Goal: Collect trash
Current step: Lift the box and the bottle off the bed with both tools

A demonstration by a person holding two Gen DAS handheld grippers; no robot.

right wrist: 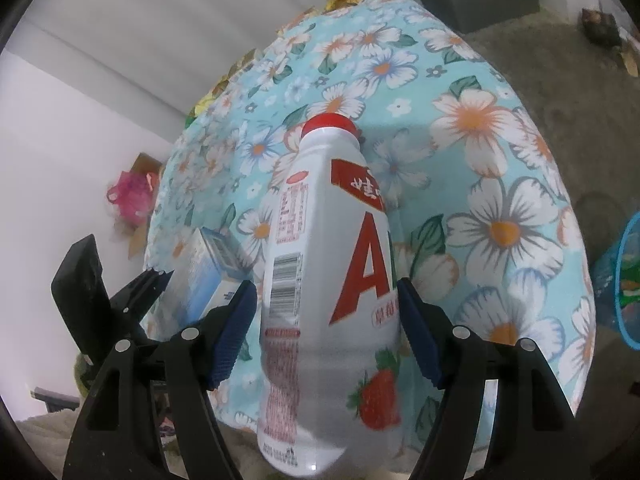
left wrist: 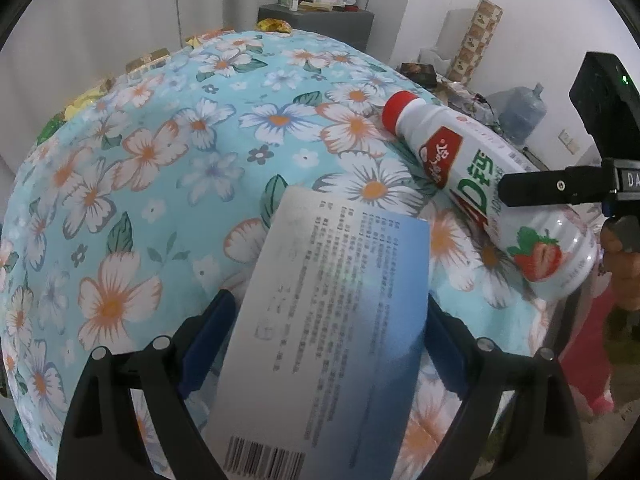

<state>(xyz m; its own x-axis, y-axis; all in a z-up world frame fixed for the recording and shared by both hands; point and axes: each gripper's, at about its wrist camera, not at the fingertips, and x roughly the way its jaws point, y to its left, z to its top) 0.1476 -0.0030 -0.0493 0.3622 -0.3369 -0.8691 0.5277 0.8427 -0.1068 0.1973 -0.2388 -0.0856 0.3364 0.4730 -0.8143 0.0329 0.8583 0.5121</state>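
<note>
A floral cloth in pale blue with white and orange flowers covered the table and filled most of both views; everything else is placed against it.

Off its far end stood a grey cabinet with small items on top, and beyond its right edge a blue water jug sat on the floor. In the right wrist view a blue mesh basket showed past the cloth's right edge.

The bottle, white with a red cap and a strawberry on its label, lay along the cloth's near right part, cap pointing toward the far end. The right gripper had its blue pads on either side of the bottle's body; the left pad showed a sliver of gap and the right one sat against the label, so whether it was clamped tight I cannot tell. From the left wrist view the same bottle lay by the cloth's right edge with the right gripper's black finger across its middle.

The box, a flat blue-and-white carton with printed text and a barcode, was over the cloth's near edge, gripped between the closed-in pads of the left gripper. The right wrist view showed this box just left of the bottle.
</note>
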